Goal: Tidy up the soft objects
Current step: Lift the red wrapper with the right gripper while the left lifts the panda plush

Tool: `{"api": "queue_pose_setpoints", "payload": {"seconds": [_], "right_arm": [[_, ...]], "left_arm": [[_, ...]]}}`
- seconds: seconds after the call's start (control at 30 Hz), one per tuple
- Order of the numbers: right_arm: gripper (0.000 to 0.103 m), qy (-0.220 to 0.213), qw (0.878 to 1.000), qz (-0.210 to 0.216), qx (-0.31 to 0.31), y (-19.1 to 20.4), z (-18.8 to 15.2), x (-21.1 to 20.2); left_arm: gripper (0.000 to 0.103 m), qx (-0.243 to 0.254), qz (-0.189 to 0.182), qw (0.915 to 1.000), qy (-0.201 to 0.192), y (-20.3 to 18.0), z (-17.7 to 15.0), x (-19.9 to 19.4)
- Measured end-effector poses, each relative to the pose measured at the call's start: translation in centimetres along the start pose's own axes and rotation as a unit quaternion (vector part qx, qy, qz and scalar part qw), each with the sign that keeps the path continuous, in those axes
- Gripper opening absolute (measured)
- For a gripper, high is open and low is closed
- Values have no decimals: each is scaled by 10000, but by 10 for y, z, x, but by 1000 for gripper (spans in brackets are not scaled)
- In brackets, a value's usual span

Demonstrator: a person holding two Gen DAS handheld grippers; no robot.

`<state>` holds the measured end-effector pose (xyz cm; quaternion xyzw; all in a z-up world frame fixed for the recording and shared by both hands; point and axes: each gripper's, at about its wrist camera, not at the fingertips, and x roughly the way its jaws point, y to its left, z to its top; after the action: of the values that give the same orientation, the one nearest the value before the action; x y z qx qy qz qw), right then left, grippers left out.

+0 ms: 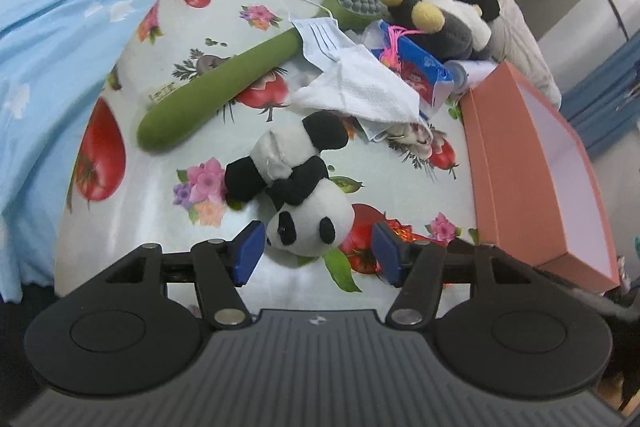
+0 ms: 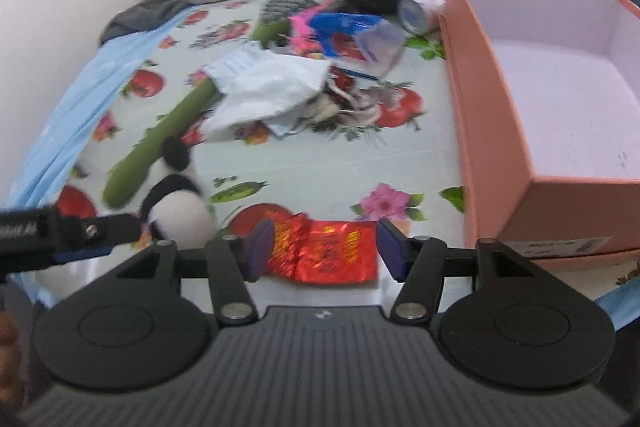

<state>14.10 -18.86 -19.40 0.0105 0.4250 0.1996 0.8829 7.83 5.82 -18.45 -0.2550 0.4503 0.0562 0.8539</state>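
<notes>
Your left gripper (image 1: 318, 253) has its fingers wide around the black-and-white plush panda's (image 1: 298, 193) head at six o'clock on the worktop. Close gently, then lift toward the open pink cardboard box (image 1: 532, 163) at three o'clock. Your right gripper (image 2: 326, 253) straddles a crinkled red foil packet (image 2: 324, 253), fingers wide.

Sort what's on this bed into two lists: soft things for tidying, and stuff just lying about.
For the job:
panda plush, between the open left gripper fingers
dark plush with yellow ears
pink box, probably the bin

Lying about:
green long-handled brush
white tissue
face mask
red foil packet, between the open right gripper fingers
blue wrapper
</notes>
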Motion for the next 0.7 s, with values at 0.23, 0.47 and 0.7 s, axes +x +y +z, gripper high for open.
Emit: {"api": "queue_pose_setpoints", "payload": {"seconds": [0.23,0.47,0.7], "right_arm": [[59,158,9984,305,-452,14,-9,12],[55,284,9951,321,-888,22,-9,43],[42,317,9898,393,-1335,32,-10,57]], "left_arm": [[69,-579,-159,9982,-92,14,-11,-7],[69,-895,-230,9957,-108,15,-5,7],[69,-661,-57,9978,-91,11,1,39]]}}
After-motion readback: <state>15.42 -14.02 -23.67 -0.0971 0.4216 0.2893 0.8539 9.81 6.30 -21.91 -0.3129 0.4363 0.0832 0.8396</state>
